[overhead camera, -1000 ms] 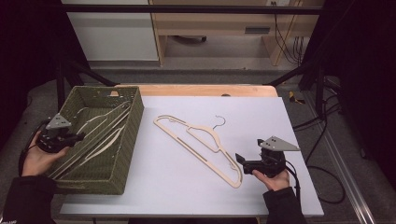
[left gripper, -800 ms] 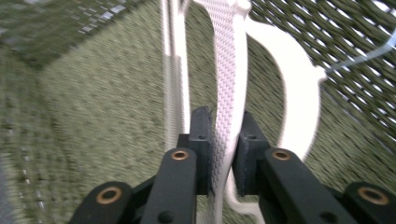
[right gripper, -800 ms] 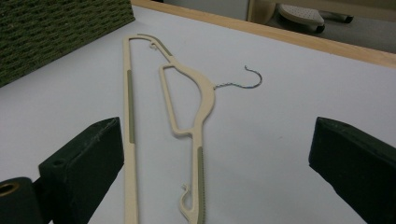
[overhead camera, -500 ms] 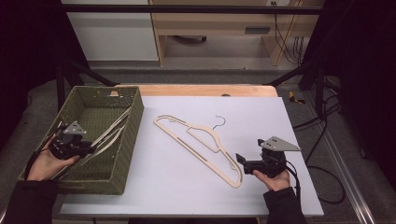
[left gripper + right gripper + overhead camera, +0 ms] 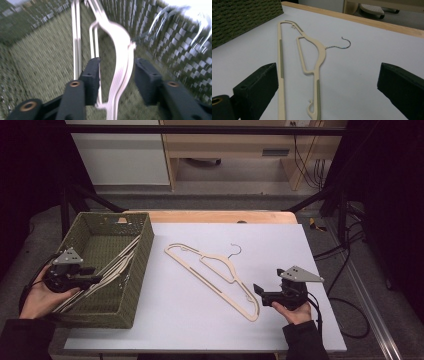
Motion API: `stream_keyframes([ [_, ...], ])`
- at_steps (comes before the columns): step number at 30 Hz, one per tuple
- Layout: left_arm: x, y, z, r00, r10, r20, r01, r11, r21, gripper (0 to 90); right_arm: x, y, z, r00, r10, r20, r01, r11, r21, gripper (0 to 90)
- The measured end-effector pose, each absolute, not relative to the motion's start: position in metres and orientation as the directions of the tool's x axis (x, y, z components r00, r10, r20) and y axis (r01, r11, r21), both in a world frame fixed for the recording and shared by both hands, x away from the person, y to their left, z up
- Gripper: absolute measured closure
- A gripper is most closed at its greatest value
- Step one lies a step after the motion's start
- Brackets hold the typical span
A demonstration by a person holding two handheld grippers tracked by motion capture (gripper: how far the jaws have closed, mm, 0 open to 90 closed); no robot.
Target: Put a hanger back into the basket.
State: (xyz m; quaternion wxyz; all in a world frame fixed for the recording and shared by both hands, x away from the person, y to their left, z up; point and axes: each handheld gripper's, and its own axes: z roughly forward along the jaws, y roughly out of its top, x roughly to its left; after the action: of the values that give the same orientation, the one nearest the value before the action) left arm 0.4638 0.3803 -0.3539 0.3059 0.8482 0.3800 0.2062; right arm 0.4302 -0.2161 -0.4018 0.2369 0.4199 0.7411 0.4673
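Several cream hangers [image 5: 119, 264] lie slanted in a green woven basket [image 5: 134, 290] at the table's left. My left gripper [image 5: 96, 279] reaches into the basket from its left side. Its jaws have just been opening. In the left gripper view one cream hanger [image 5: 123, 42] stands between the jaws of the left gripper [image 5: 117, 60], with a gap on both sides. Another cream hanger [image 5: 215, 276] with a metal hook lies flat mid-table. My right gripper [image 5: 260, 292] rests near its lower end, with its jaws wide apart. In the right gripper view that hanger [image 5: 318, 56] lies ahead of the right gripper [image 5: 329, 87].
The white table top [image 5: 200, 325] has a wooden strip along its far edge [image 5: 220, 216]. The basket's near wall stands close to the table's front left corner. Cables run on the floor at the right [image 5: 345, 265].
The left gripper's jaws have come apart from the hangers in the basket, and the hand has shifted slightly. The hangers now lie lower in the basket. The right hand has stayed still.
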Motion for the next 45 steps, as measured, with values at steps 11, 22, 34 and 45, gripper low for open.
stream_keyframes([
  [11, 0.444, 0.334, -0.326, 0.666, 0.744, 0.055, 0.347, -0.373, 0.86, 22.8, 0.432, -0.214, -0.405, -0.543, 0.839, 0.031, 0.412, 0.234, 0.881, 5.1],
  [22, 0.429, 0.255, -0.319, 0.732, 0.68, 0.033, 0.238, -0.301, 0.923, 9.7, 0.435, -0.207, -0.408, -0.557, 0.83, 0.027, 0.417, 0.252, 0.873, 6.2],
  [34, 0.433, 0.192, -0.356, 0.76, 0.649, -0.022, 0.257, -0.269, 0.928, 9.8, 0.44, -0.2, -0.415, -0.563, 0.826, 0.026, 0.442, 0.275, 0.854, 7.3],
  [45, 0.436, 0.178, -0.387, 0.761, 0.648, -0.04, 0.306, -0.304, 0.902, 10.7, 0.459, -0.185, -0.433, -0.565, 0.825, 0.01, 0.493, 0.328, 0.806, 13.7],
])
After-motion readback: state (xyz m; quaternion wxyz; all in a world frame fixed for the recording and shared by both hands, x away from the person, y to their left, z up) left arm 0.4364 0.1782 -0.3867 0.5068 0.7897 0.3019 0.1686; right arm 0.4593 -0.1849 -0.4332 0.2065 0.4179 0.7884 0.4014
